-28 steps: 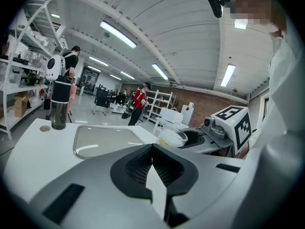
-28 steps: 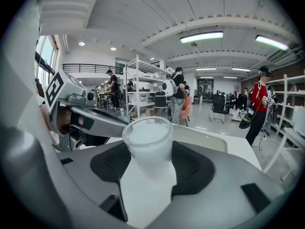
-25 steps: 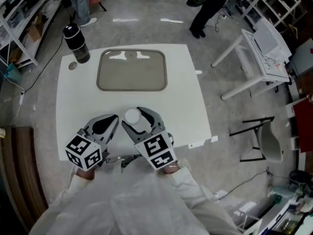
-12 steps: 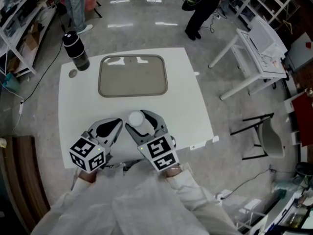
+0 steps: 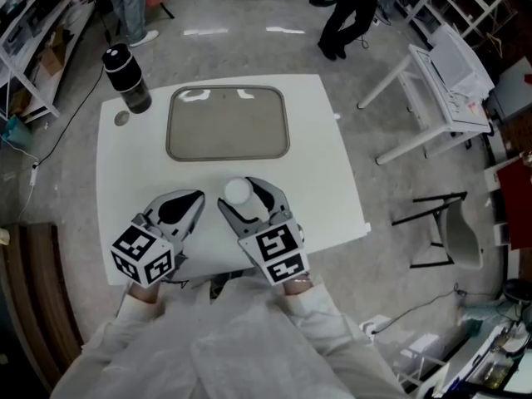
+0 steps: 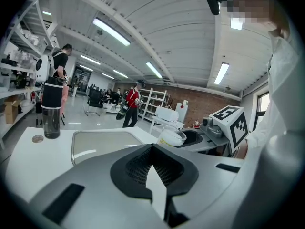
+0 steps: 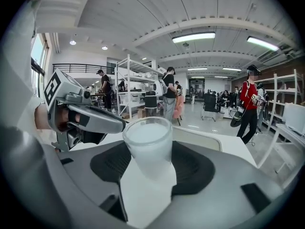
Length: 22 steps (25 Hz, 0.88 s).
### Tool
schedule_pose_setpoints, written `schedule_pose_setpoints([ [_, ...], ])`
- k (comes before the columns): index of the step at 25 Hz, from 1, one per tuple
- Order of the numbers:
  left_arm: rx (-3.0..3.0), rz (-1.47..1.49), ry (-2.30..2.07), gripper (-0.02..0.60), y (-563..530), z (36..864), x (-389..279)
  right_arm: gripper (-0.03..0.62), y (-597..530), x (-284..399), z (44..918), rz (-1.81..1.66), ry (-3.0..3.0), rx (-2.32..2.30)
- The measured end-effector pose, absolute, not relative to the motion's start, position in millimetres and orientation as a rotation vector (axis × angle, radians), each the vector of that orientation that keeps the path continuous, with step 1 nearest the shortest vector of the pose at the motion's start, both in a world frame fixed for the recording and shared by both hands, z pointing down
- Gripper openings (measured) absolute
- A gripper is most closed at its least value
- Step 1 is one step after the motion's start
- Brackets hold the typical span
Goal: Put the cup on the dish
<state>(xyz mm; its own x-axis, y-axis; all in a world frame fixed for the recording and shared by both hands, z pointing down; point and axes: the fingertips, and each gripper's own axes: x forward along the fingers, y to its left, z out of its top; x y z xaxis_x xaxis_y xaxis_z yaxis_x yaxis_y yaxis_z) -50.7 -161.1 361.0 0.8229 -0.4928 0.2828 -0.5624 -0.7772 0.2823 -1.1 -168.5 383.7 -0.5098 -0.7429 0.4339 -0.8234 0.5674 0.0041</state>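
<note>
A frosted white cup [image 5: 237,191] stands upright between the jaws of my right gripper [image 5: 241,199], near the front of the white table [image 5: 320,181]; in the right gripper view the cup [image 7: 147,144] is clamped by the right gripper [image 7: 147,163]. The dish, a beige rectangular tray [image 5: 229,123], lies farther back, apart from the cup. My left gripper [image 5: 188,201] sits just left of the cup, holding nothing. In its own view the left gripper [image 6: 152,149] has its jaws together, with the tray [image 6: 102,144] ahead and the cup [image 6: 171,137] to the right.
A black bottle [image 5: 126,75] stands at the table's back left corner beside a small round disc [image 5: 122,118]. A white folding table [image 5: 440,90] and a chair [image 5: 445,231] stand on the floor to the right. People [image 5: 353,11] stand beyond the table.
The right gripper with the cup has shifted slightly to the right. The left gripper stays beside it, much as before.
</note>
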Motion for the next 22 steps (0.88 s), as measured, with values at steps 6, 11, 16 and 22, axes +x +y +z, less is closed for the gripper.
schedule_pose_setpoints([
  [6,2.634,0.273,-0.807,0.008,-191,369,-39,0.27,-203,8,386,0.277,-2.422,1.249],
  [11,2.619,0.264,-0.807,0.008,-222,373,-28,0.27,-236,15,385,0.274,-2.433,1.219],
  [16,2.611,0.292,-0.836,0.008,-261,383,-24,0.27,-274,21,395,0.279,-2.436,1.186],
  [22,2.577,0.32,-0.863,0.008,-307,400,-18,0.27,-322,26,407,0.302,-2.444,1.153],
])
